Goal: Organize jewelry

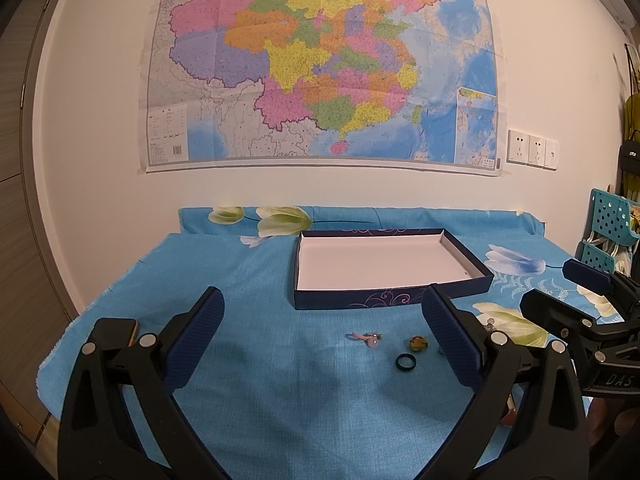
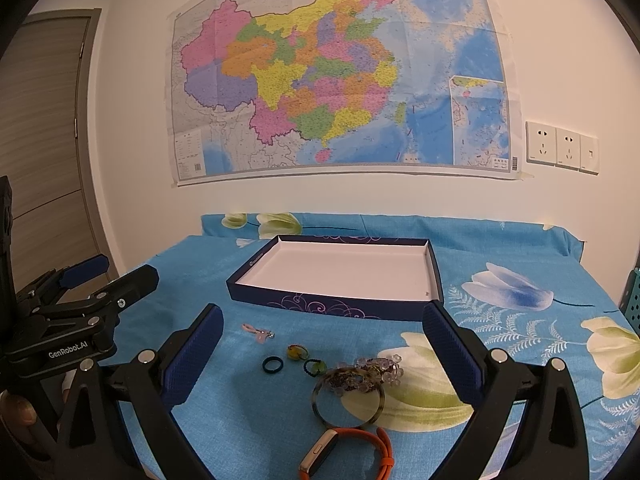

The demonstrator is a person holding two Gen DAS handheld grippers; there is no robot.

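Now, through the left wrist camera, you are holding your left gripper (image 1: 320, 336) with its blue-padded fingers spread wide, hovering over the blue floral cloth (image 1: 248, 380) with nothing between them. Ahead of the fingertips, the dark blue tray (image 1: 384, 296) is lying with its white floor bare. Nearer, between your fingers and toward the right one, three small pieces are resting on the cloth: a pink keyring charm (image 1: 366, 338), a yellow ring (image 1: 417, 343) beside it, and a dark ring (image 1: 405, 361) just in front of that. The right finger is hiding part of a beaded piece (image 1: 489, 325) beyond it. Your right gripper (image 1: 560, 288) is reaching in from the right edge, its fingers also apart. A wall map (image 1: 320, 64) is hanging behind the table.

Next, through the right wrist camera, you are keeping your right gripper (image 2: 324, 332) opened wide and gripping nothing. Between its fingers the jewelry is lying in a loose cluster: the pink keyring charm (image 2: 258, 332) farthest left, the dark ring (image 2: 273, 365), the yellow ring (image 2: 297, 352), a green ring (image 2: 315, 367), a clear beaded bracelet (image 2: 376, 368) overlapping a tortoiseshell bangle (image 2: 320, 404), and closest to you an orange wristband (image 2: 340, 452). The tray (image 2: 320, 300) is sitting just past the fingertips. Your left gripper (image 2: 116, 276) is showing at the left, its fingers parted.
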